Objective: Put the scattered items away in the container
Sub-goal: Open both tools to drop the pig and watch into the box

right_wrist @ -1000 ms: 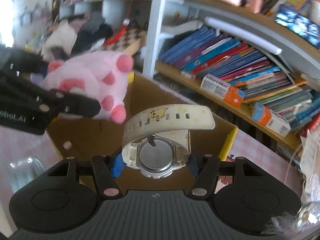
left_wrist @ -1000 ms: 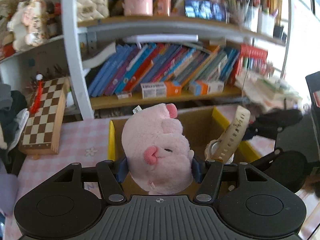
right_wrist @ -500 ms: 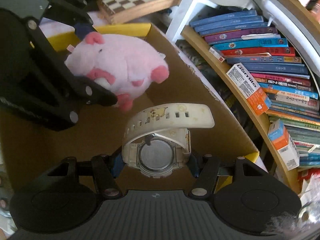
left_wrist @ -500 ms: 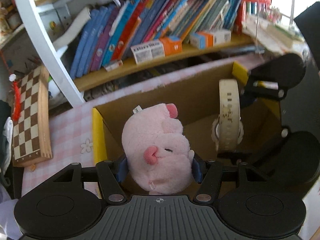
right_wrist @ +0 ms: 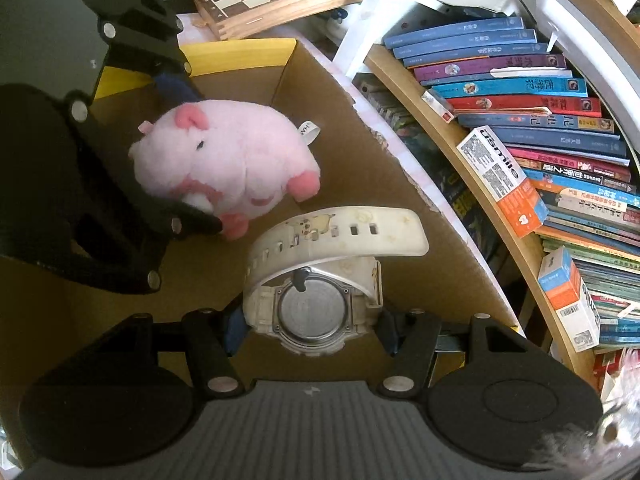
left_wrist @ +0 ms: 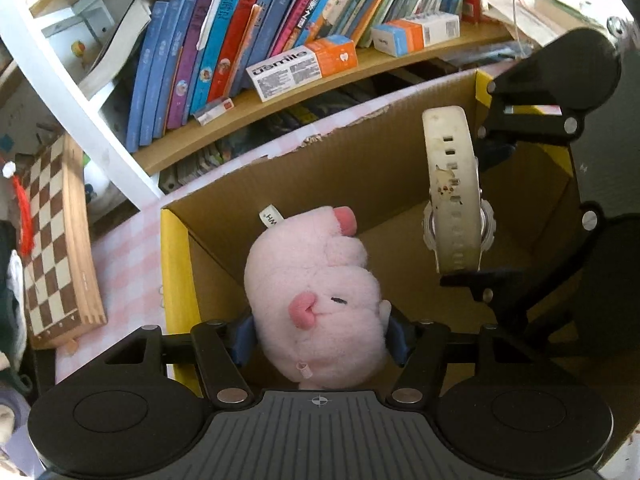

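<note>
A pink plush pig (left_wrist: pixel 316 300) hangs inside the open cardboard box (left_wrist: pixel 320 176) between the blue pads of my left gripper (left_wrist: pixel 322 338). The jaws are opening, and the pads still touch the pig's sides. My right gripper (right_wrist: pixel 311 328) is shut on a white wristwatch (right_wrist: pixel 312 312), case back facing the camera and strap curled above it, also over the box interior (right_wrist: pixel 360 168). The right wrist view shows the pig (right_wrist: pixel 224 156) held by the left gripper (right_wrist: pixel 188 152) at upper left. In the left wrist view the watch (left_wrist: pixel 452 200) hangs at the right, in the right gripper (left_wrist: pixel 476 216).
The box has yellow flaps and stands on a pink checked cloth (left_wrist: pixel 124 248). Behind it is a bookshelf (left_wrist: pixel 240 40) packed with books and small orange-and-white cartons (left_wrist: pixel 300 66). A wooden chessboard (left_wrist: pixel 52 240) lies left of the box.
Both grippers have come down and tilted into the box with the pig and the watch. The left jaws stand slightly wider around the pig.
</note>
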Tool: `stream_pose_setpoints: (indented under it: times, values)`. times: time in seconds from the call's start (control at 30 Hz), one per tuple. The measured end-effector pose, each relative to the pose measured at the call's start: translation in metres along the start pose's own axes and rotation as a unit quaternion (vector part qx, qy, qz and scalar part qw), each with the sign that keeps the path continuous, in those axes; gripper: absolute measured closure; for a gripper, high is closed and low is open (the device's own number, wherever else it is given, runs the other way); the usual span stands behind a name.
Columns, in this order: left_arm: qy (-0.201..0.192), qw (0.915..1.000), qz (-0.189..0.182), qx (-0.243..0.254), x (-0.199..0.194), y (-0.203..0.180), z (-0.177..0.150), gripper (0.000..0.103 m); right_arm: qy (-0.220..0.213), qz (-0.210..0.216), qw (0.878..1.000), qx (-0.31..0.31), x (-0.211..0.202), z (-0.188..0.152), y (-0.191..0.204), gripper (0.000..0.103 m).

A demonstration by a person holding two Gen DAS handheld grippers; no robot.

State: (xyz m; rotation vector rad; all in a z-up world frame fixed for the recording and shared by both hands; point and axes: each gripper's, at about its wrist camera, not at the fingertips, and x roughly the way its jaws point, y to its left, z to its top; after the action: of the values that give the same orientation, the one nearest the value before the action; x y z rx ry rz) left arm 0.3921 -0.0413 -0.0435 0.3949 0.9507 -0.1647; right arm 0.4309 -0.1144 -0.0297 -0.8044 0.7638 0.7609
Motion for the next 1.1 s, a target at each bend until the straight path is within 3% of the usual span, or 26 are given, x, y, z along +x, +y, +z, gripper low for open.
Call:
stream_pose_setpoints:
  times: [0.13, 0.3, 0.67, 0.87, 1.1]
  values:
    - [-0.007, 1.0, 0.003, -0.002, -0.003, 0.0, 0.0, 0.031, -0.006, -0.004, 1.0, -0.002, 0.001, 0.002, 0.001, 0.041]
    - [-0.03, 0.9993, 0.023, -0.003, -0.015, 0.004, 0.002, 0.029, -0.028, -0.005, 1.0, 0.013, -0.009, 0.001, -0.001, 0.024]
    - [-0.109, 0.9932, 0.02, -0.037, -0.077, 0.011, -0.003, 0.025, -0.102, -0.004, 0.989, 0.105, -0.064, -0.013, -0.018, 0.026]
    - [-0.164, 0.9851, 0.016, -0.049, -0.118, 0.005, -0.01, 0.023, -0.148, -0.027, 0.981, 0.12, -0.103, -0.016, -0.01, 0.027]
    - [-0.232, 0.9693, 0.005, -0.081, -0.163, 0.009, -0.027, 0.02, -0.19, -0.043, 0.967, 0.163, -0.147, -0.027, 0.0, 0.027]
